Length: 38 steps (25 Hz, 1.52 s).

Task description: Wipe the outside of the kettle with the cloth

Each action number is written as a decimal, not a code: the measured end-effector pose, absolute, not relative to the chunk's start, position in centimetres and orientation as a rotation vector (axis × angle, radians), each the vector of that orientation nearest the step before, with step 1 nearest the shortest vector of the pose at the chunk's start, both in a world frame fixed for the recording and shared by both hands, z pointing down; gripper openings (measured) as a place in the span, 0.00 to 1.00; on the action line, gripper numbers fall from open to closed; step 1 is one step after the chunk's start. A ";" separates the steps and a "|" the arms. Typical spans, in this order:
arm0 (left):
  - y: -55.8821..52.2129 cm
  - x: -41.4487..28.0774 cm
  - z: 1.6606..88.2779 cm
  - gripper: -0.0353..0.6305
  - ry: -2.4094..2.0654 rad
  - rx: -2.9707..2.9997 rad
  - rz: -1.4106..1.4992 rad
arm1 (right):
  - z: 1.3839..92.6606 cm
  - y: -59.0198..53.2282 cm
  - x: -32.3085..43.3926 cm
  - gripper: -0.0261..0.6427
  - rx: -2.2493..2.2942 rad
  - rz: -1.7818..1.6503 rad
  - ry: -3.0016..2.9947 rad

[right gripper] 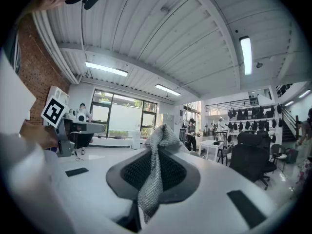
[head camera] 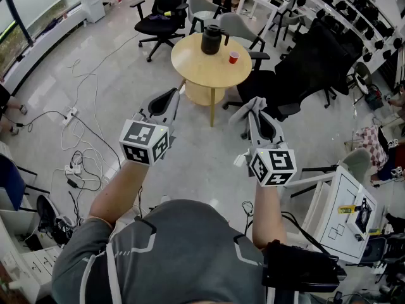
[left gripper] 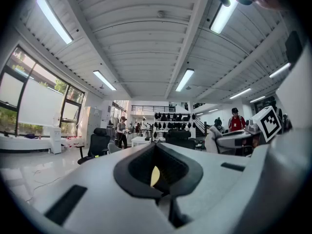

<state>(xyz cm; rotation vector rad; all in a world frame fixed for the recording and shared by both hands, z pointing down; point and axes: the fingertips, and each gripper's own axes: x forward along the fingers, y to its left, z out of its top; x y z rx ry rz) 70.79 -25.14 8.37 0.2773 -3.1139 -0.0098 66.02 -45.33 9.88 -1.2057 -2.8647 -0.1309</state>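
Observation:
A black kettle (head camera: 211, 40) stands on a round wooden table (head camera: 196, 68) well ahead of me. My left gripper (head camera: 171, 96) is held up in the air, jaws together with nothing between them, also seen in the left gripper view (left gripper: 157, 172). My right gripper (head camera: 255, 108) is shut on a grey cloth (head camera: 248, 109). In the right gripper view the knitted grey cloth (right gripper: 155, 172) hangs pinched between the jaws and sticks up past their tips. Both grippers are far short of the kettle.
A small red cup (head camera: 233, 57) sits on the table beside the kettle. Black office chairs (head camera: 161, 18) ring the table. Cables and a power strip (head camera: 71, 114) lie on the floor at left. A white cabinet (head camera: 345, 211) stands at right.

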 end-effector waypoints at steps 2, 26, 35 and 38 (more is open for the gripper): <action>-25.0 70.6 8.1 0.06 -3.118 0.274 0.001 | 9.6 -45.1 65.7 0.12 -1.213 -0.134 -2.867; -18.5 69.1 8.7 0.06 -3.132 0.349 0.001 | 9.0 -38.9 65.2 0.12 -1.157 -0.043 -2.911; -15.6 65.3 10.3 0.06 -3.114 0.324 0.017 | 9.8 -35.9 60.1 0.12 -1.154 -0.163 -2.932; -13.7 62.9 11.1 0.06 -3.109 0.247 -0.014 | 10.4 -34.7 57.2 0.12 -1.202 -0.141 -2.920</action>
